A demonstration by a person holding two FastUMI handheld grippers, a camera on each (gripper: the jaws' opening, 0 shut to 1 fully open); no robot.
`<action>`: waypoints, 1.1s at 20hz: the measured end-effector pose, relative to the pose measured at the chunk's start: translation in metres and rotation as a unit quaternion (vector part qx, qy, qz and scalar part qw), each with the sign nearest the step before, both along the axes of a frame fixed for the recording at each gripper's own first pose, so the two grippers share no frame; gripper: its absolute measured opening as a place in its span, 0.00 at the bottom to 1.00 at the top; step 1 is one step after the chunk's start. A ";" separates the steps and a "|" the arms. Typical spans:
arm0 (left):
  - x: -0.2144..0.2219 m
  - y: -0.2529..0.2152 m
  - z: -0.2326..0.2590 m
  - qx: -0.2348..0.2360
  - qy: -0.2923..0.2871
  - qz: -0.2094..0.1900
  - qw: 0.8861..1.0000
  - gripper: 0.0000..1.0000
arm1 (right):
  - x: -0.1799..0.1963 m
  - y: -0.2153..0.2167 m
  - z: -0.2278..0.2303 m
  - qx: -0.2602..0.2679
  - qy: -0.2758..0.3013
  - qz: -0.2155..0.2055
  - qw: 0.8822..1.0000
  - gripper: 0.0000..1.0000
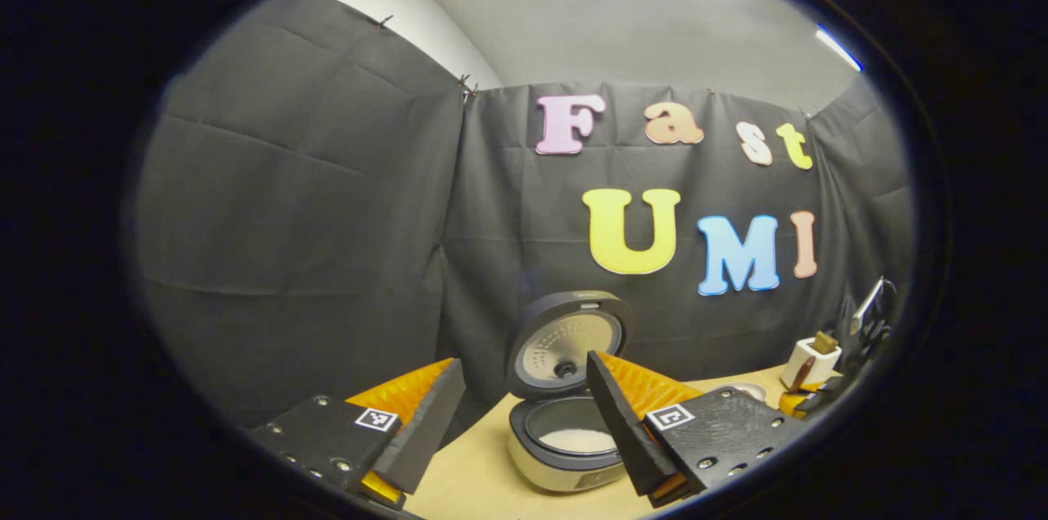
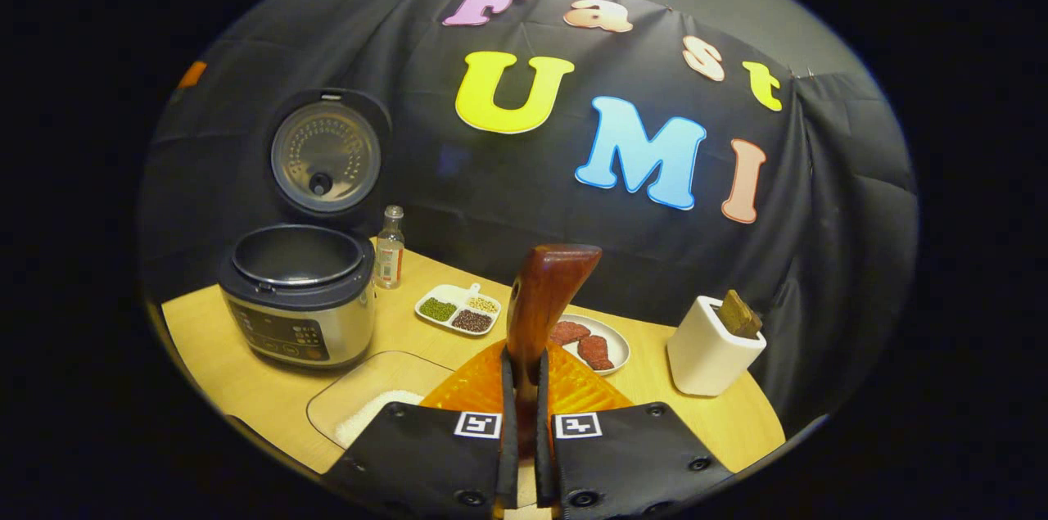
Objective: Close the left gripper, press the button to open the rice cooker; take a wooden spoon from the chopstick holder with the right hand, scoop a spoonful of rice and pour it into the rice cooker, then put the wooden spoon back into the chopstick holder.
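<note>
Rice cooker (image 2: 299, 299) was sitting on the left part of the wooden surface (image 2: 246, 397) with its lid (image 2: 327, 156) flipped up against the cloth wall, and from the left gripper view you could see white rice (image 1: 577, 440) in the bottom of the pot. The left tongs (image 1: 524, 413) were spread wide apart with nothing between them, hanging just in front of the cooker.

The right tongs (image 2: 524, 413) were clamped tight on the wooden spoon (image 2: 540, 299), handle pinched between both fingers and the spoon sticking upright. The white chopstick holder (image 2: 712, 356) was off to the right, near the surface edge, with something brown poking out of the top.

Other bits: a clear tray of rice (image 2: 372, 409) right below the tongs and beside the cooker, a small bottle (image 2: 390, 250) just behind the cooker, a divided dish of beans (image 2: 458, 309), and a plate with reddish pieces (image 2: 594, 344) between the dish and the holder.
</note>
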State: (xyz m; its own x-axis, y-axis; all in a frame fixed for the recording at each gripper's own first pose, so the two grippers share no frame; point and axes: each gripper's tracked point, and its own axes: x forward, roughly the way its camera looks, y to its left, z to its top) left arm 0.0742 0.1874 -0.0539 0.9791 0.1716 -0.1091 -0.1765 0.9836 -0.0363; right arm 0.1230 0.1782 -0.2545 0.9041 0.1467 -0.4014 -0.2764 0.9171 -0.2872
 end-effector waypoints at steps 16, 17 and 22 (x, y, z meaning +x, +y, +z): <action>0.013 0.027 -0.022 0.000 0.018 0.010 1.000 0.94 | -0.016 0.045 -0.089 0.044 0.103 -0.019 0.994 0.10; 0.013 0.025 -0.021 0.003 0.017 0.008 1.000 0.94 | -0.018 0.049 -0.090 0.071 0.116 -0.023 0.990 0.10; 0.014 0.013 -0.016 0.009 0.013 0.000 1.000 0.94 | -0.025 0.053 -0.089 0.209 0.191 -0.065 0.957 0.10</action>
State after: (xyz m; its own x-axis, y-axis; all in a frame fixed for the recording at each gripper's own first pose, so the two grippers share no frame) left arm 0.0886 0.2007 -0.0701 0.9758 0.1748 -0.1311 -0.1781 0.9839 -0.0136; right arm 0.0984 0.2313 -0.3435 0.7251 0.2637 -0.6362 -0.1646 0.9634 0.2118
